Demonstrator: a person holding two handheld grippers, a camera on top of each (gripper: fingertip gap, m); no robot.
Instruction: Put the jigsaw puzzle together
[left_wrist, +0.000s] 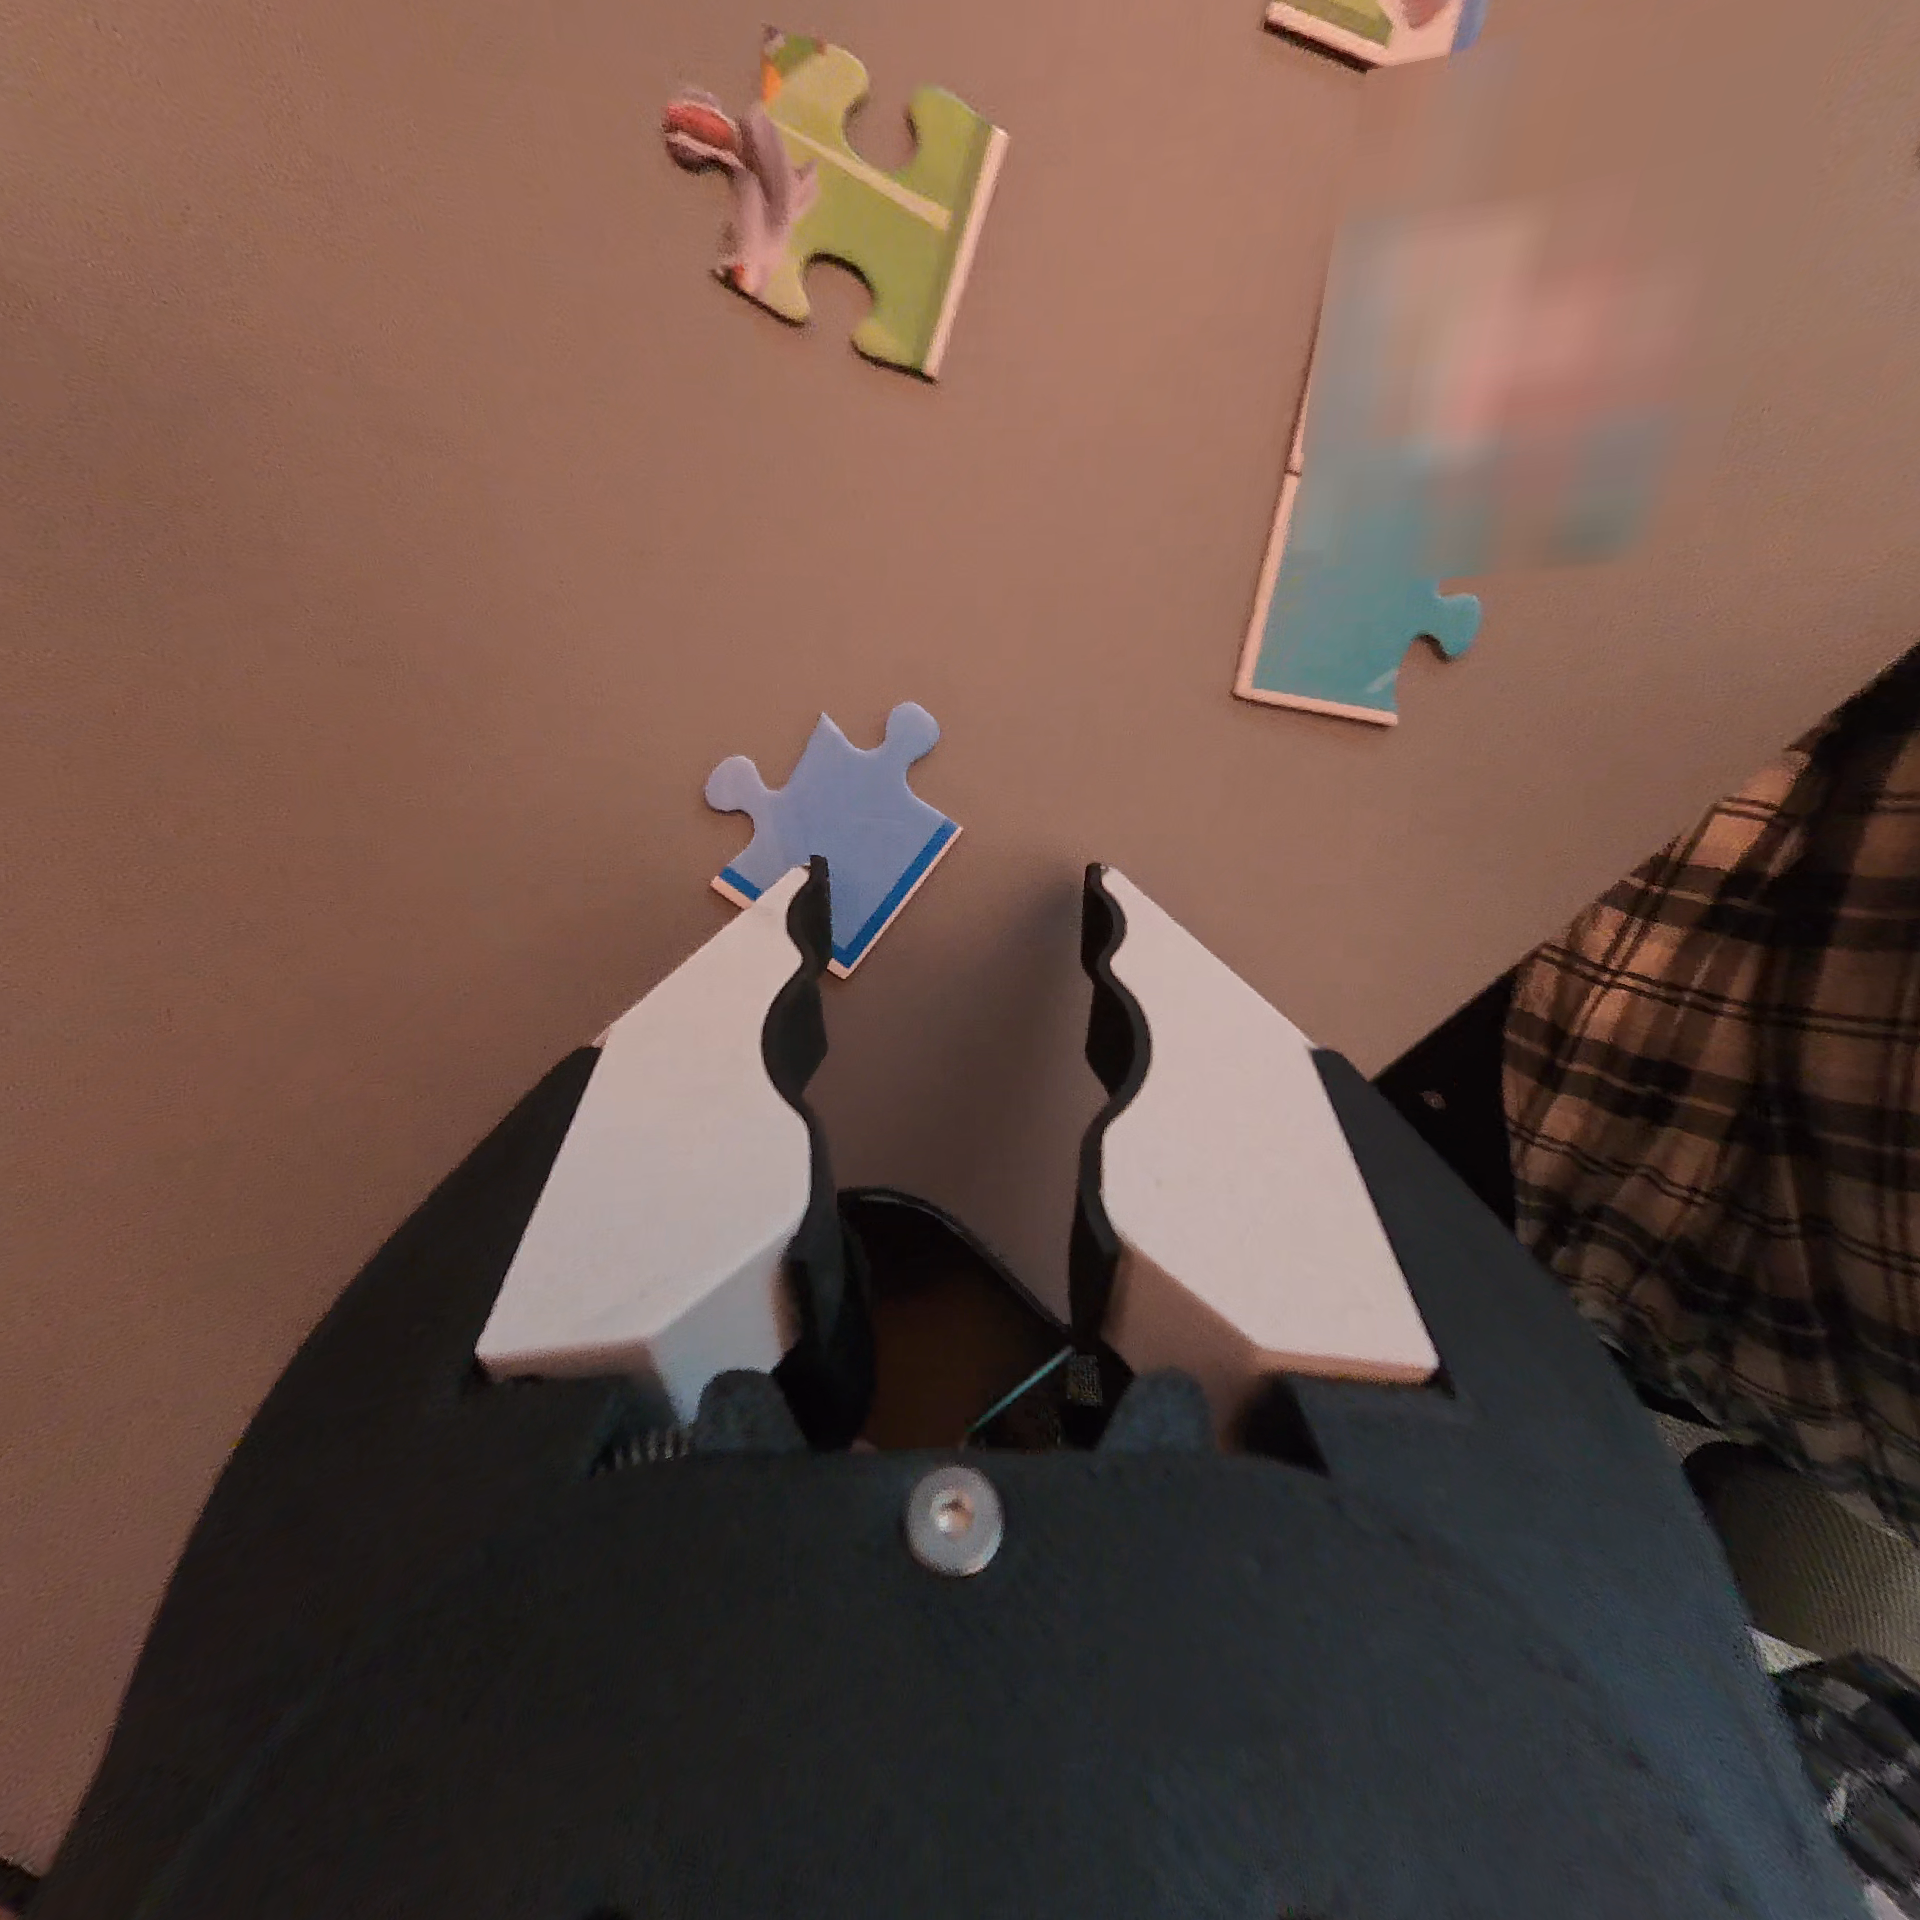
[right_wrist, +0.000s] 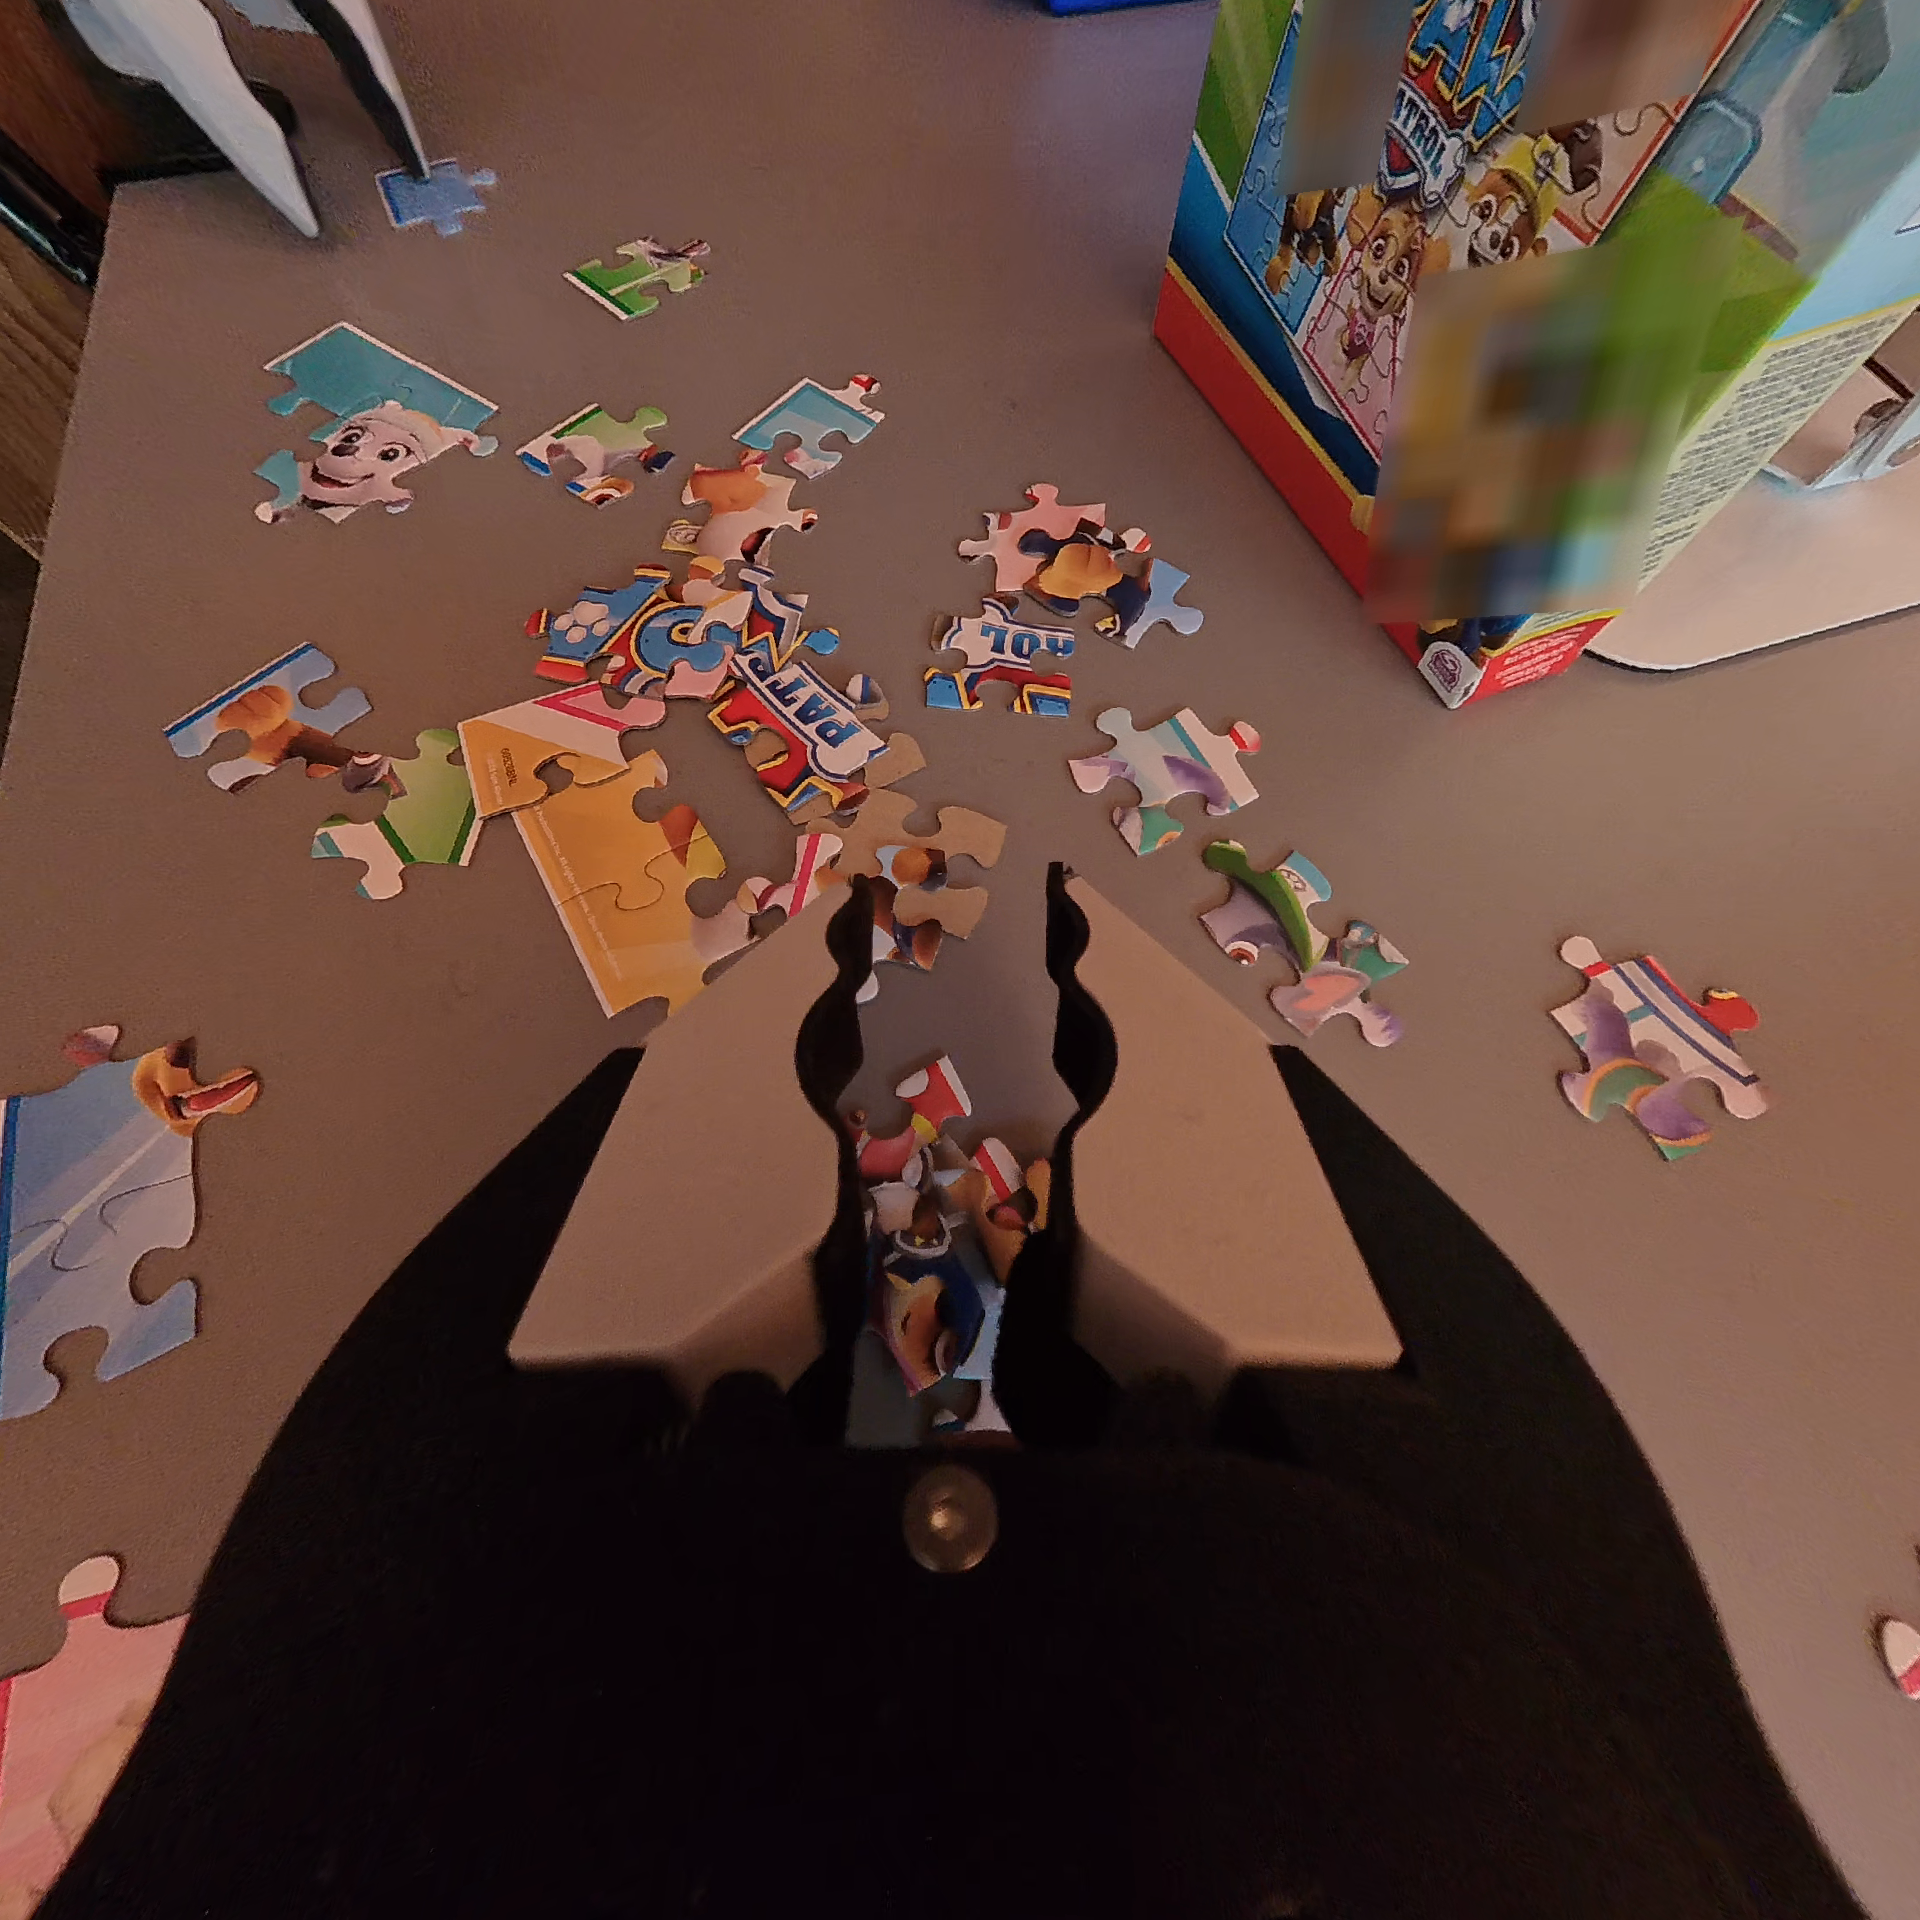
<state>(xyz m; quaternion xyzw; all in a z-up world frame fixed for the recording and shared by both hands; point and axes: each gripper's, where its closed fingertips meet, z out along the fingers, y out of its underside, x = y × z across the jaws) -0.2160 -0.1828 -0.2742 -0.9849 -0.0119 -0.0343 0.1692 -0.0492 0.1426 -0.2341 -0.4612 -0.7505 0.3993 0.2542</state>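
Observation:
My left gripper (left_wrist: 956, 868) is open and empty, low over the grey table (left_wrist: 364, 623). Its left fingertip overlaps a blue corner puzzle piece (left_wrist: 847, 826) that lies flat. A green piece (left_wrist: 873, 218) lies farther ahead. The right wrist view shows the left gripper (right_wrist: 364, 197) at the far left, beside the same blue piece (right_wrist: 436, 192). My right gripper (right_wrist: 956, 878) is open and empty above a few loose pieces (right_wrist: 935, 1195) seen between its fingers. Ahead of it lies a heap of colourful pieces (right_wrist: 727, 665) and a joined yellow section (right_wrist: 613, 862).
A tall puzzle box (right_wrist: 1299, 343) stands at the right back of the table. Several loose pieces are spread around, with joined sections at the left edge (right_wrist: 94, 1226) and a teal section (left_wrist: 1340, 634). A plaid sleeve (left_wrist: 1714, 987) is at the right of the left wrist view. Left tips to right tips: about 35 cm. The joined yellow section (right_wrist: 613, 862) is about 8 cm from my right fingertips and 30 cm from my left.

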